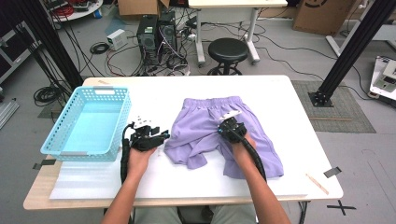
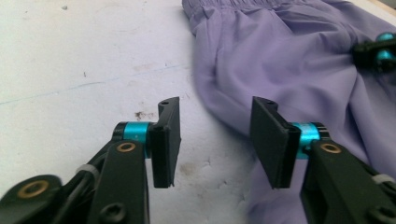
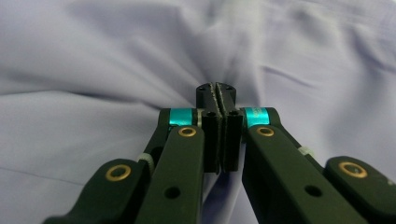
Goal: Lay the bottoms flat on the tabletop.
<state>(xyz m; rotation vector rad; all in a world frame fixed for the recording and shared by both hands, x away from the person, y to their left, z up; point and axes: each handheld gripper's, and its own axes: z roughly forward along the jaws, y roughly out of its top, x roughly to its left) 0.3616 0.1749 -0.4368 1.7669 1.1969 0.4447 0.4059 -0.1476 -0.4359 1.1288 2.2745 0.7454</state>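
Observation:
Purple shorts (image 1: pixel 205 126) lie spread on the white table (image 1: pixel 299 135), waistband at the far side. My right gripper (image 1: pixel 220 131) rests on the middle of the shorts. In the right gripper view its jaws (image 3: pixel 216 88) are shut on a pinch of the purple fabric (image 3: pixel 93 60), with creases fanning out from the tips. My left gripper (image 1: pixel 164 136) sits just left of the shorts, low over the table. In the left gripper view it (image 2: pixel 215 135) stands open, bare table between the pads and the shorts' edge (image 2: pixel 289 56) by the right pad. The right gripper (image 2: pixel 376 51) shows farther off there.
A light blue plastic basket (image 1: pixel 95 89) stands empty at the table's left side, close to my left hand. A wooden stick (image 1: pixel 317 183) lies near the front right corner. Beyond the table are a black stool (image 1: pixel 228 49), computer towers and cables on the floor.

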